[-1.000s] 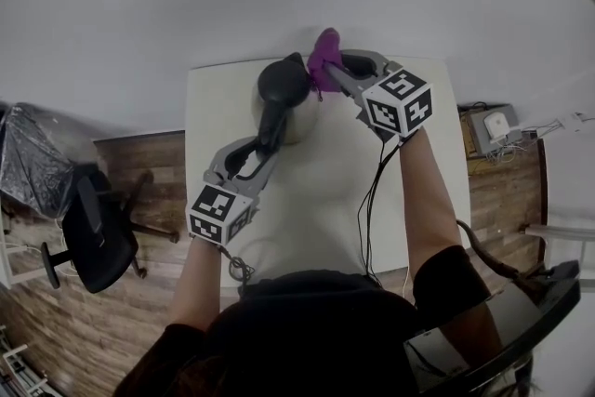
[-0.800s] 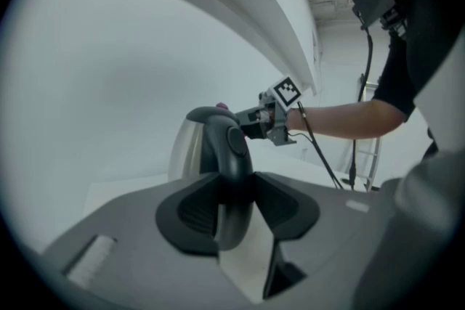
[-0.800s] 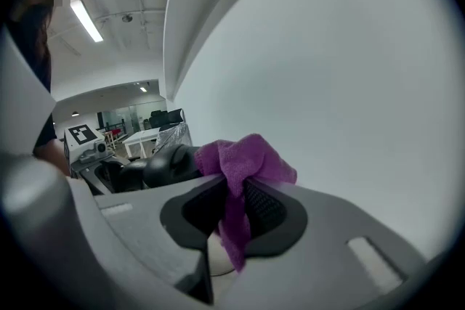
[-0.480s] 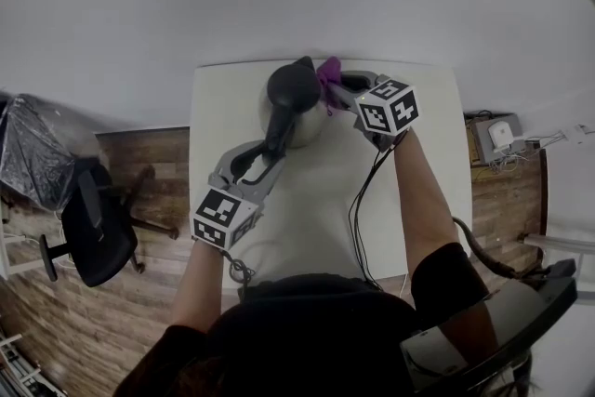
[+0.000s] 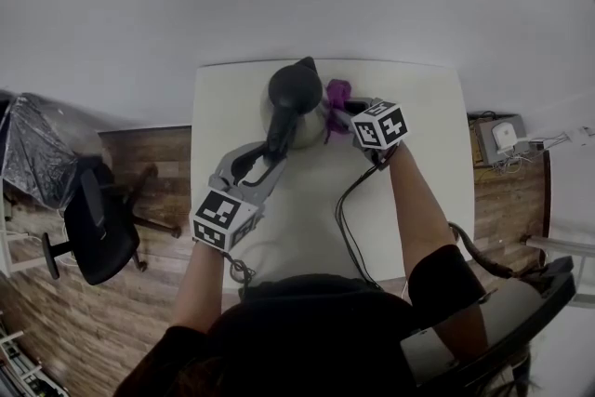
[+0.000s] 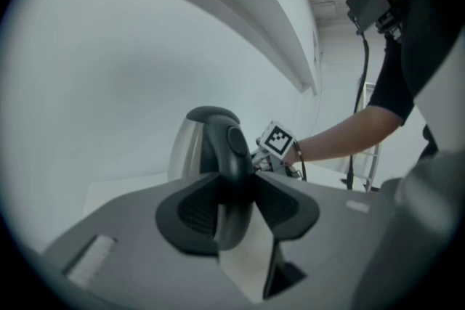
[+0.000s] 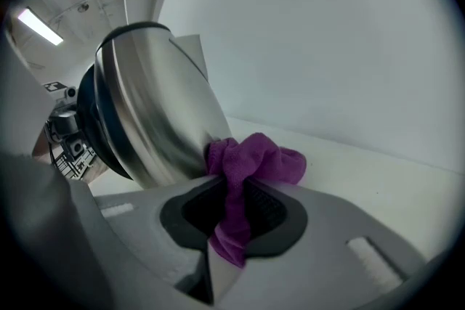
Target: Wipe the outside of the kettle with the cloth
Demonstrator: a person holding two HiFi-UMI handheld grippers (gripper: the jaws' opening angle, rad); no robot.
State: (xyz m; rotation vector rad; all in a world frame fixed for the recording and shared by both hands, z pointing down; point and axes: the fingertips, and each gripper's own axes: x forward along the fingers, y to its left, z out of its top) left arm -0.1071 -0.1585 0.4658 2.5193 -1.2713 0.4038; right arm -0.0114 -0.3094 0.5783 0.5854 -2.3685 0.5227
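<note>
Lowered since earlier, right tool point(image 5: 340, 114) pinches purple cloth point(image 7: 251, 160) against the steel kettle point(image 7: 156, 116); left tool point(image 5: 276, 145) clamps its black handle point(image 6: 231, 156).

The left gripper point(image 5: 275, 147) is clamping the black handle of the kettle point(image 5: 296, 90), which is standing just ahead of its jaws. The right gripper point(image 5: 337, 111) is pinching the purple cloth point(image 5: 337, 92) at its tips, just beside the kettle's side, over the white table point(image 5: 418, 163).
</note>
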